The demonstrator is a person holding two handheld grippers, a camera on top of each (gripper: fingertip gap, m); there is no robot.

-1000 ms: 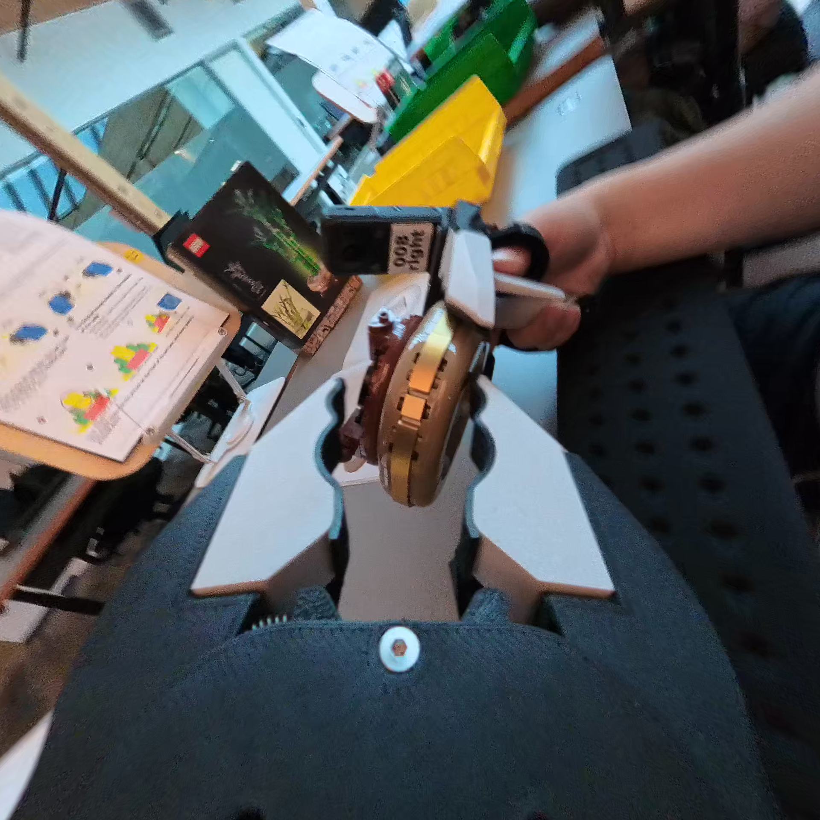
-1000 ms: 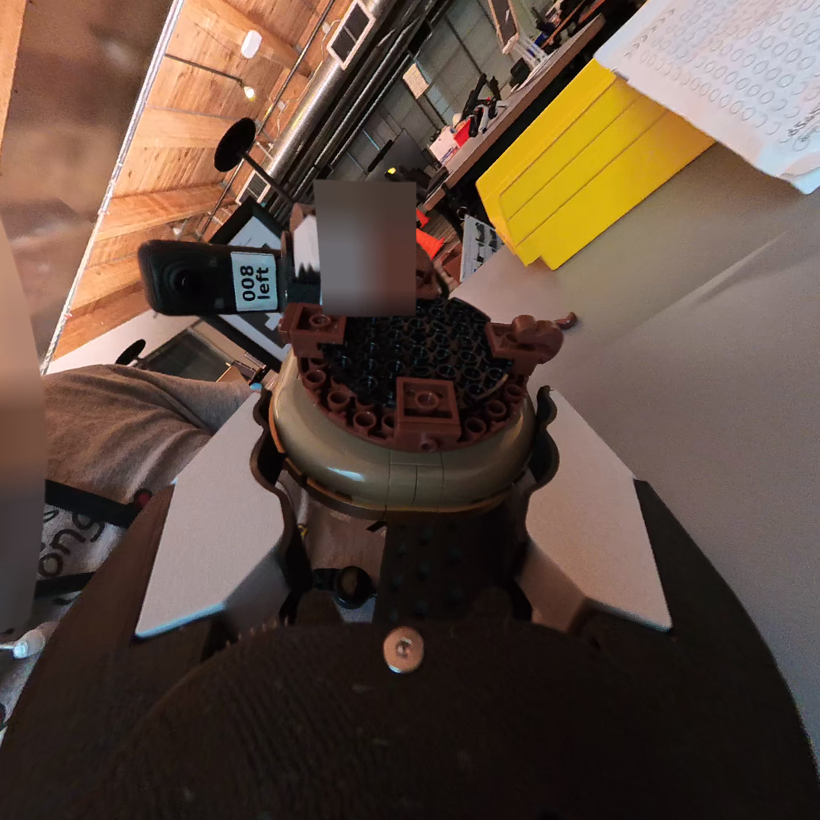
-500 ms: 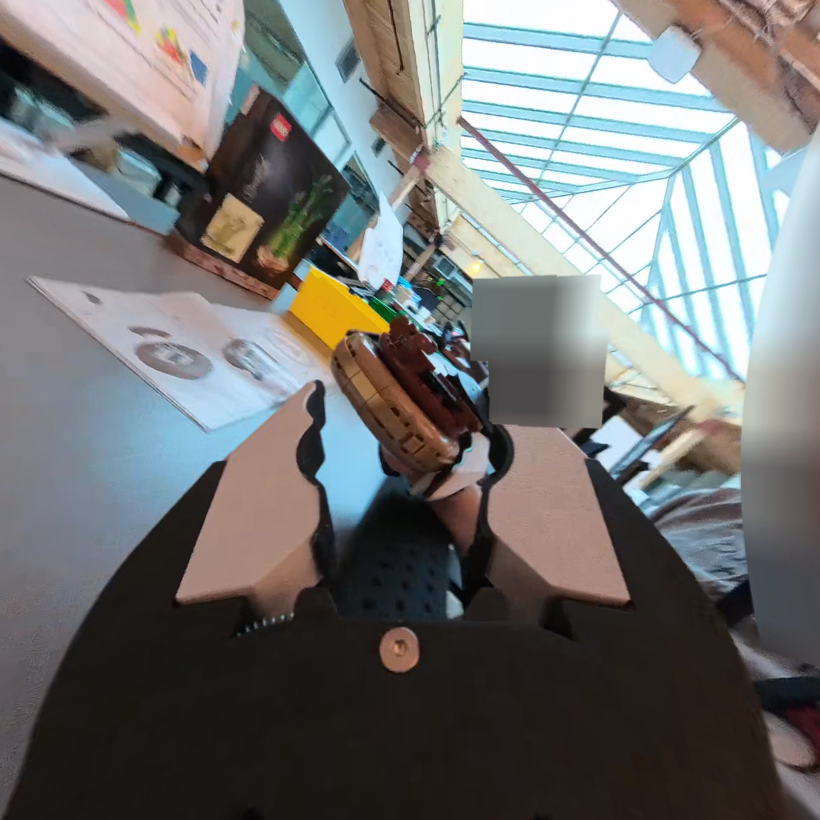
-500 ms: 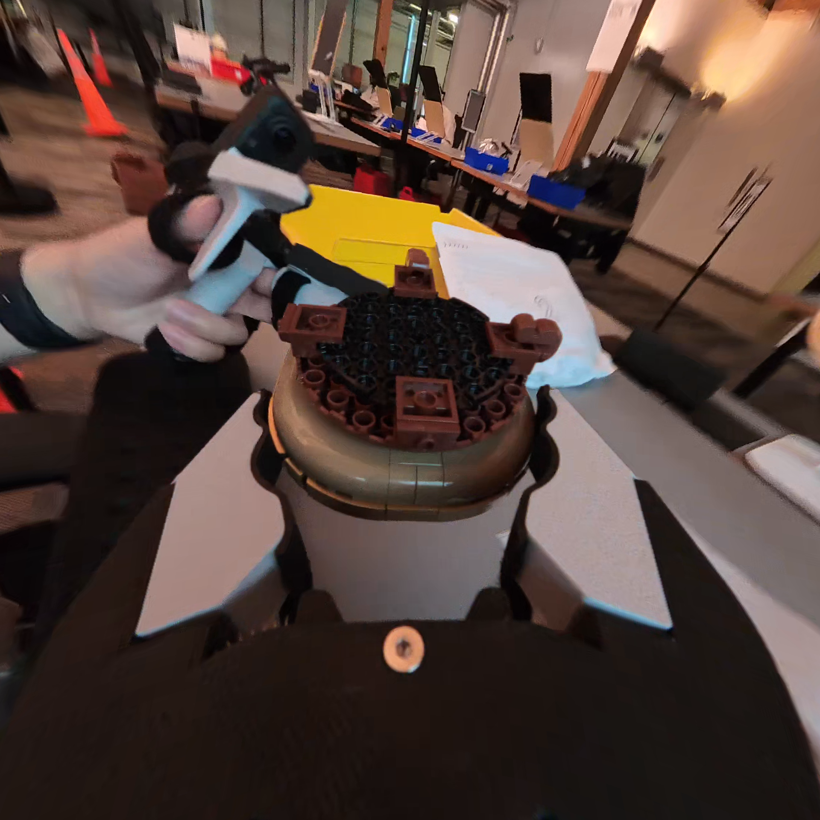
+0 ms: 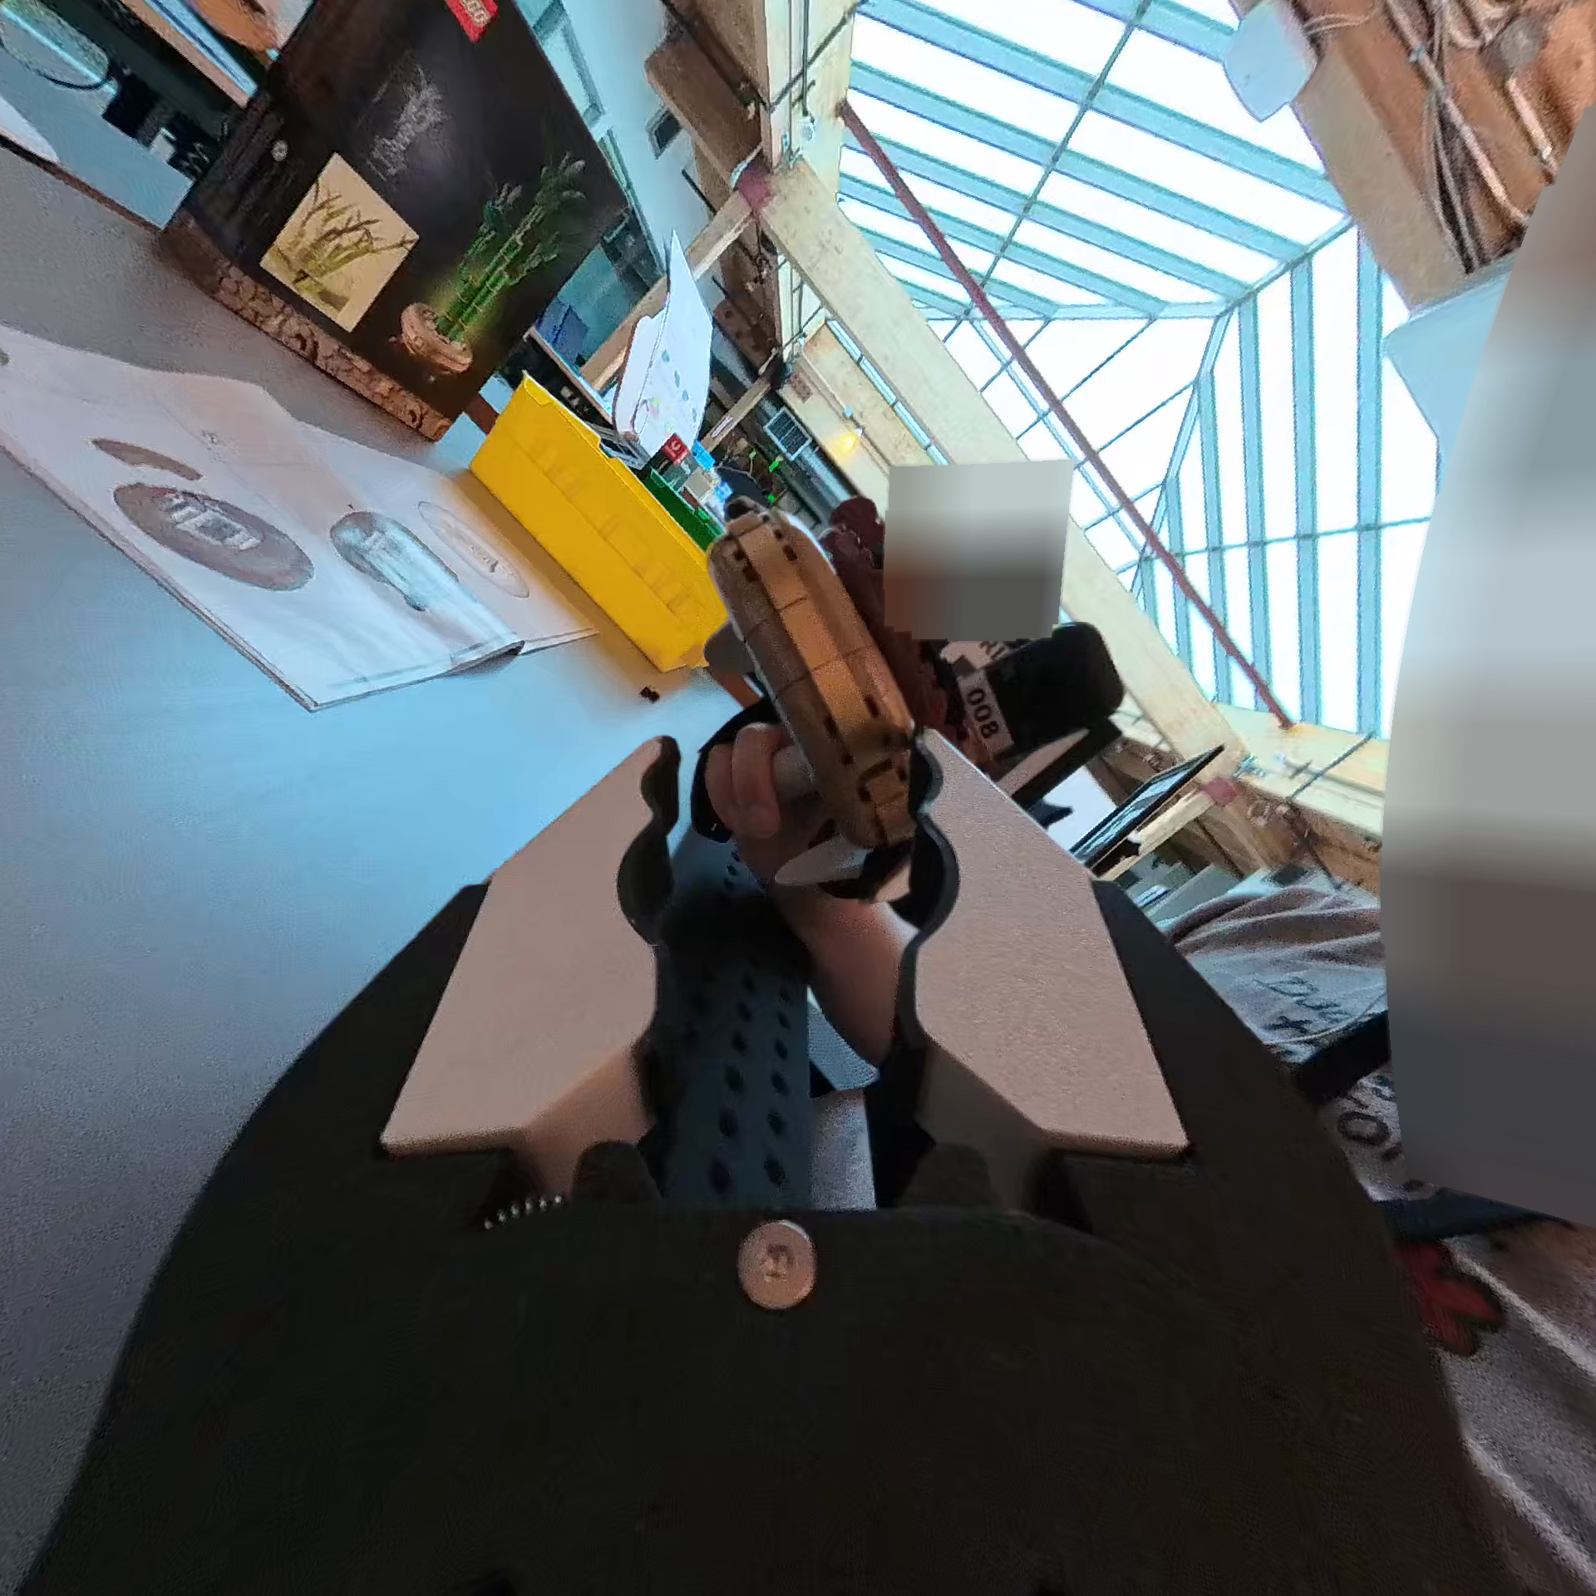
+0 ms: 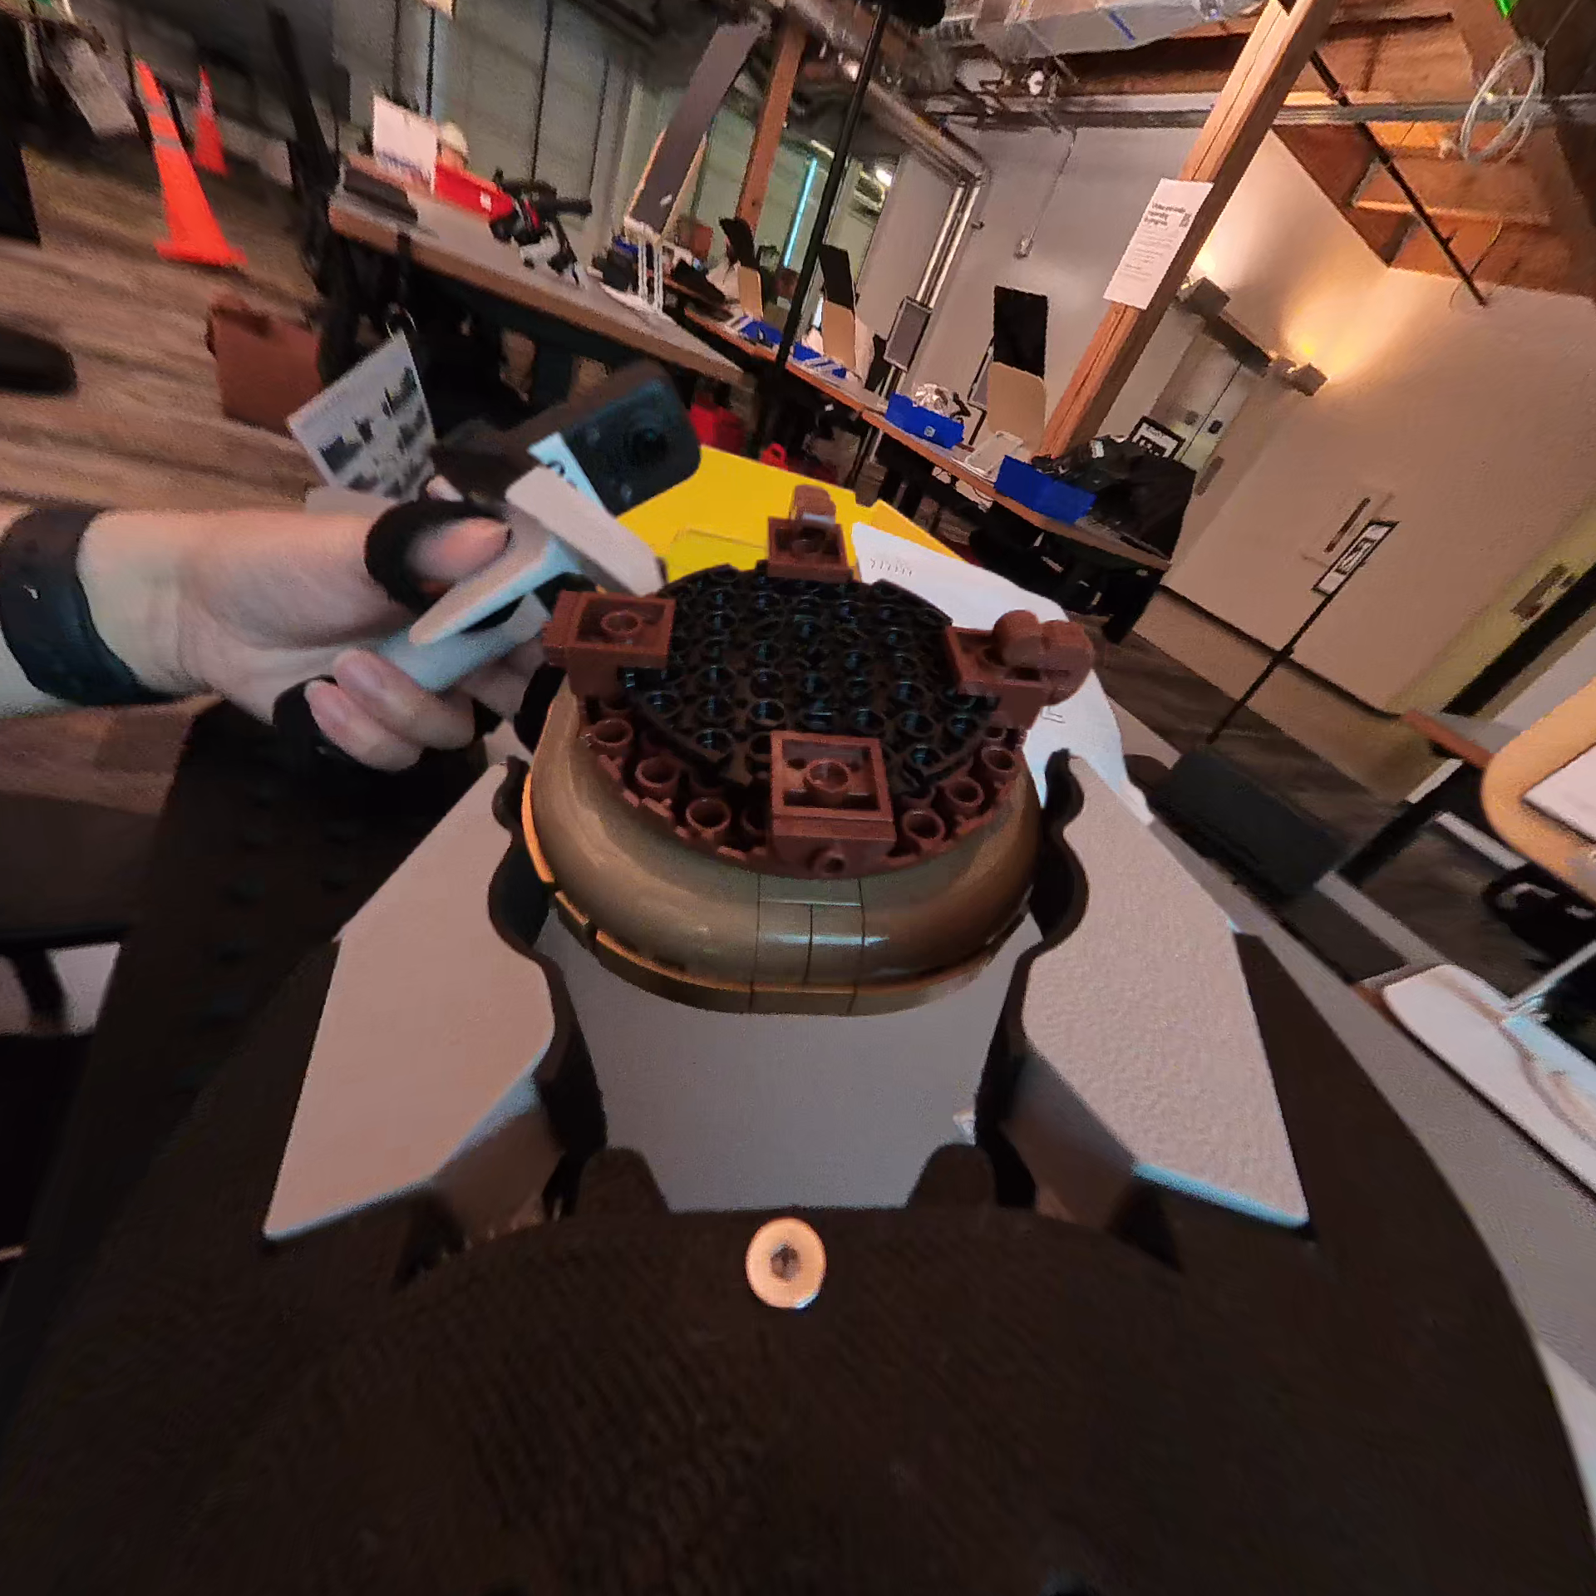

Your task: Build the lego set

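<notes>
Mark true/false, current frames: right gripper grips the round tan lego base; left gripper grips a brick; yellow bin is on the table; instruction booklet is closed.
1. The right gripper grips the round tan lego base. True.
2. The left gripper grips a brick. False: it is open and holds nothing.
3. A yellow bin sits on the table. True.
4. The instruction booklet is closed. False: it lies open.

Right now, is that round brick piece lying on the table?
No, the round brick piece is held up in the air between the right gripper's fingers.
</notes>
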